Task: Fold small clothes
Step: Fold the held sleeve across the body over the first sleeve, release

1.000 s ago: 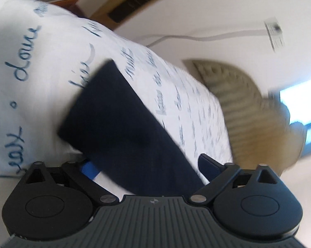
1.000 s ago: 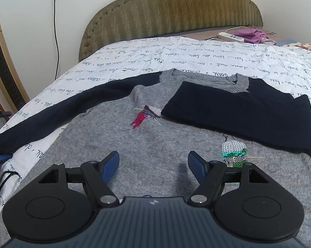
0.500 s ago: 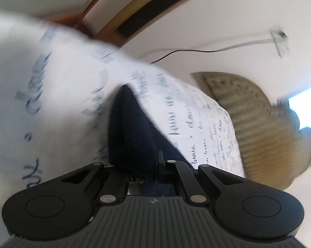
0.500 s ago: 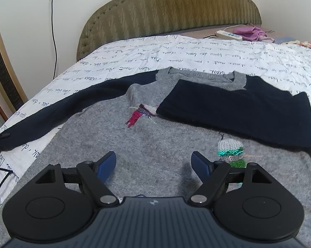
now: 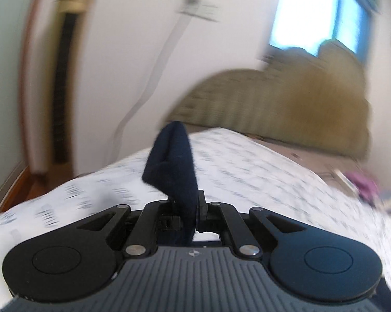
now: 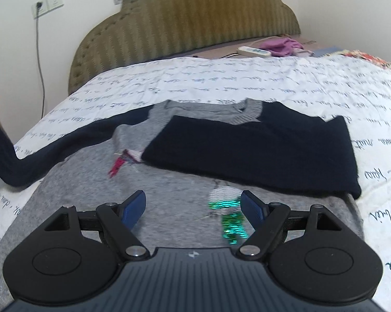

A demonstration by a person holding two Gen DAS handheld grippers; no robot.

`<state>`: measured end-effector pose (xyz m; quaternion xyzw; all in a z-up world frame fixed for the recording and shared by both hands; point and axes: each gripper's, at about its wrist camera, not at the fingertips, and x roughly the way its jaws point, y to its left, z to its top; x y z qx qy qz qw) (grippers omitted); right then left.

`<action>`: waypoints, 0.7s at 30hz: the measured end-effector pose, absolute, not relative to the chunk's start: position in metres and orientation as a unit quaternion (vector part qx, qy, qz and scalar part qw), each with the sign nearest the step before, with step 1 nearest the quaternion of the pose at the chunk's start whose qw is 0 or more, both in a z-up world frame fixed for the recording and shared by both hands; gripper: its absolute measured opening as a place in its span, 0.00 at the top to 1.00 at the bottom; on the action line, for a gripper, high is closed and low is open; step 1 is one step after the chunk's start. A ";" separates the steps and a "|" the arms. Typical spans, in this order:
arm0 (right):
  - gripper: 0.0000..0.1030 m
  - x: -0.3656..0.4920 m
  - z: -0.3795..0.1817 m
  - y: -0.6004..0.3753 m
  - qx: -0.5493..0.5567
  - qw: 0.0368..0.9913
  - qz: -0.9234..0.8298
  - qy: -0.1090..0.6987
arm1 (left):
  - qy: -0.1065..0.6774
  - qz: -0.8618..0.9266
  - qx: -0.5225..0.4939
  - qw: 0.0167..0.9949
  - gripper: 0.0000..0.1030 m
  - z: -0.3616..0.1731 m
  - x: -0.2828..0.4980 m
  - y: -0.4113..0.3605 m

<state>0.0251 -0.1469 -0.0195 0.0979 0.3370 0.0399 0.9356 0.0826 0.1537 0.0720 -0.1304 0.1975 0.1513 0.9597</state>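
A small grey sweater (image 6: 169,189) with navy sleeves is lying flat, front up, on a bed covered by a white bedspread (image 6: 221,83) printed with lines of blue handwriting. In the right wrist view the garment is filling the middle of the picture, its grey neckline pointing toward twelve o'clock, where an olive padded headboard (image 6: 185,20) is standing against the wall.

The right sleeve (image 6: 260,153) is lying folded across the chest, a dark band running from centre to three o'clock. Two sequin patches are showing on the grey front: a pink one (image 6: 118,165) near centre and a green one (image 6: 229,218) toward five o'clock.

The right gripper (image 6: 194,206) is hovering over the lower front of the sweater, its blue-padded jaws standing wide apart with nothing between them.

The left sleeve (image 6: 26,163) is stretching toward nine o'clock and rising off the bed at the picture's edge. In the blurred left wrist view, the left gripper (image 5: 189,214) is clamping that navy cuff (image 5: 173,166) tightly between closed jaws, the fabric standing up toward twelve o'clock above the bedspread (image 5: 260,176).

A white remote (image 6: 253,51) and purple cloth (image 6: 285,46) are lying near the headboard at one o'clock.
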 end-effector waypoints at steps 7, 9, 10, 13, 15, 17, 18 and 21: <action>0.22 0.022 -0.022 -0.174 0.129 0.934 0.020 0.333 | 0.208 0.034 -0.037 0.977 0.94 0.062 0.107 0.057; 0.22 0.022 -0.024 -0.182 0.138 0.932 0.013 0.335 | 0.215 0.013 -0.025 0.976 0.94 0.053 0.112 0.037; 0.22 0.021 -0.025 -0.186 0.143 0.931 0.010 0.336 | 0.219 0.004 -0.021 0.975 0.94 0.047 0.116 0.029; 0.22 0.021 -0.027 -0.197 0.161 0.928 0.009 0.337 | 0.232 -0.013 -0.014 0.972 0.94 0.034 0.113 0.008; 0.22 0.023 -0.026 -0.203 0.174 0.927 0.018 0.333 | 0.242 -0.022 -0.009 0.970 0.94 0.027 0.112 -0.002; 0.22 0.030 -0.021 -0.211 0.201 0.923 0.044 0.325 | 0.247 -0.031 -0.002 0.969 0.94 0.020 0.106 -0.009; 0.22 0.035 -0.019 -0.217 0.229 0.916 0.066 0.322 | 0.249 -0.034 0.004 0.968 0.94 0.015 0.102 -0.013; 0.22 0.062 -0.018 -0.230 0.331 0.875 0.147 0.322 | 0.265 -0.046 0.016 0.963 0.94 0.000 0.094 -0.019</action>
